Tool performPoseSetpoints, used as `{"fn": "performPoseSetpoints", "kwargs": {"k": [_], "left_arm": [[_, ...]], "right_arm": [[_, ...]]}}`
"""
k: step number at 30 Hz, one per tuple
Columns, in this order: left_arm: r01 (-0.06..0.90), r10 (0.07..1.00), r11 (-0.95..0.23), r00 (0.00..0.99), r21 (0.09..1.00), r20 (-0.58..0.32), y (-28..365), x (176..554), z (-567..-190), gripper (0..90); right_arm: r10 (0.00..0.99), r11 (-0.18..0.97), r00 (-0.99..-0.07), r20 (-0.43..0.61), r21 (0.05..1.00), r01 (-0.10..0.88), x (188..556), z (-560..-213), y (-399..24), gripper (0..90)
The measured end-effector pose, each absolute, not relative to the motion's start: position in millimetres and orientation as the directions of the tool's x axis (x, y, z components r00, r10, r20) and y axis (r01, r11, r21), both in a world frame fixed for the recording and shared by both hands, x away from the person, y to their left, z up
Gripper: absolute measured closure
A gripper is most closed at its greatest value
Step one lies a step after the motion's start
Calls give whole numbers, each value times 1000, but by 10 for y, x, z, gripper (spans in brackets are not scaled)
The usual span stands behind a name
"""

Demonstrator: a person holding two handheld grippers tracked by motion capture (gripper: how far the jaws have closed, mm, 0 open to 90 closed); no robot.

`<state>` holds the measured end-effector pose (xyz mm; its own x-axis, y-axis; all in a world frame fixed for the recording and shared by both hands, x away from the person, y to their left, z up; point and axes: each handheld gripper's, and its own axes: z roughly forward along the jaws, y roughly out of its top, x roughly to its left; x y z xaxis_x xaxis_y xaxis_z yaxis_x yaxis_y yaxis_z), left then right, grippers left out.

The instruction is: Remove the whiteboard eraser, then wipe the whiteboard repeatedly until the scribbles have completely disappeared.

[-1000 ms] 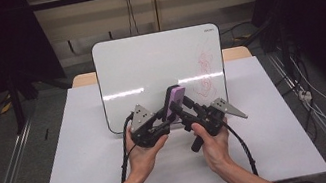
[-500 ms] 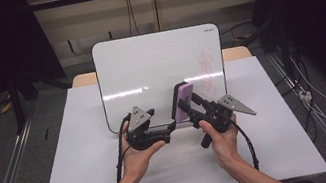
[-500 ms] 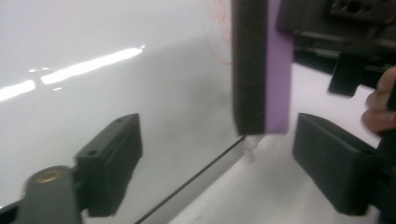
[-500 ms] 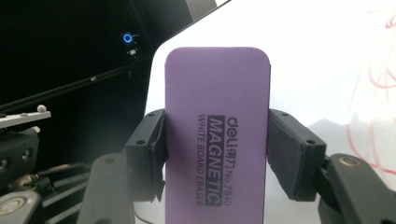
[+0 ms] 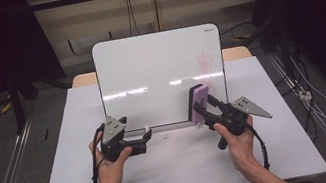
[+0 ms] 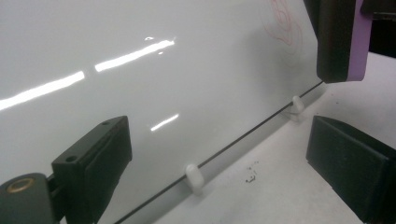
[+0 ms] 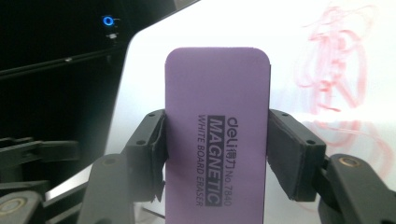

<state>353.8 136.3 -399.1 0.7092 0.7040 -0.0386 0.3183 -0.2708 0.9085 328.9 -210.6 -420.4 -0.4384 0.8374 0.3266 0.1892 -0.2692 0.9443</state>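
**Eraser handed across, red scribble next**

High view shows the purple eraser (image 5: 199, 101) now alone in the right gripper (image 5: 204, 114), standing upright just in front of the whiteboard's (image 5: 147, 74) lower right part. A second ago both grippers met around it at the middle of the table; since then they have drawn apart, the left gripper (image 5: 146, 136) sliding off to the left and the right one carrying the eraser toward the board. That reads as a finished handover, so the wiping itself has probably not begun.

Right gripper view confirms the grip: both jaws press the eraser's long sides, label facing the camera, with the red scribble (image 7: 336, 60) up and to the right on the board. The left gripper's jaws stand wide apart with nothing between them, near the board's bottom edge and its white feet (image 6: 194, 176).

The scribble (image 5: 206, 58) sits close to the board's right edge, above the eraser, so the stroke likely needs to rise and shift right without overrunning that edge. The white table (image 5: 283, 151) offers free room on both sides.
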Motion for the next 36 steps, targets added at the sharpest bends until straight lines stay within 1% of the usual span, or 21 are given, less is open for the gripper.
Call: {"fn": "performPoseSetpoints", "kwargs": {"k": [3, 5, 9, 11, 13, 17, 19, 20, 22, 24, 27, 29, 31, 34, 36], "left_arm": [[322, 712, -250, 701, 913, -52, 1499, 3508, -4029, 72], [312, 727, -262, 686, 913, -26, 1582, 3459, -4053, 78], [316, 735, -274, 678, 908, -14, 1714, 3354, -4115, 81], [321, 738, -279, 675, 905, -12, 1794, 3294, -4154, 81], [339, 747, -257, 663, 905, -36, 1884, 3218, -4191, 81], [340, 754, -273, 657, 900, -19, 1991, 3106, -4258, 82], [351, 756, -249, 653, 902, -45, 2035, 3087, -4253, 91], [341, 764, -232, 644, 911, -47, 2054, 3088, -4242, 91], [330, 771, -226, 635, 916, -38, 2066, 3106, -4236, 91], [341, 775, -222, 631, 913, -47, 2065, 3119, -4270, 91], [381, 776, -238, 628, 894, -61, 2046, 3134, -4353, 89], [426, 776, -223, 622, 877, -104, 2034, 3147, -4400, 88], [418, 777, -246, 625, 874, -80, 2012, 3153, -4401, 88], [392, 773, -238, 631, 889, -71, 1996, 3142, -4361, 88], [375, 776, -250, 629, 893, -46, 2000, 3139, -4348, 88]], "right_arm": [[845, -253, -435, 310, 950, 185, 3272, -4189, -2168, 419], [857, -231, -429, 284, 957, 174, 3267, -4165, -2214, 419], [875, -187, -422, 237, 970, 157, 3255, -4144, -2282, 419], [877, -182, -417, 236, 969, 166, 3250, -4152, -2301, 419], [887, -164, -405, 221, 972, 170, 3250, -4159, -2319, 419], [901, -130, -390, 191, 975, 178, 3285, -4148, -2346, 420], [908, -108, -384, 167, 979, 171, 3295, -4127, -2360, 420], [909, -100, -386, 159, 980, 170, 3305, -4114, -2372, 420], [919, -61, -374, 123, 983, 173, 3329, -4073, -2392, 420], [928, -14, -366, 73, 987, 161, 3359, -4029, -2418, 420], [933, 54, -360, 8, 986, 160, 3416, -3947, -2460, 420], [937, 109, -347, -47, 981, 161, 3471, -3898, -2491, 420], [936, 171, -338, -98, 966, 192, 3531, -3847, -2509, 420], [936, 230, -312, -164, 955, 188, 3587, -3768, -2516, 421], [928, 293, -292, -229, 935, 198, 3620, -3705, -2508, 421]]}}
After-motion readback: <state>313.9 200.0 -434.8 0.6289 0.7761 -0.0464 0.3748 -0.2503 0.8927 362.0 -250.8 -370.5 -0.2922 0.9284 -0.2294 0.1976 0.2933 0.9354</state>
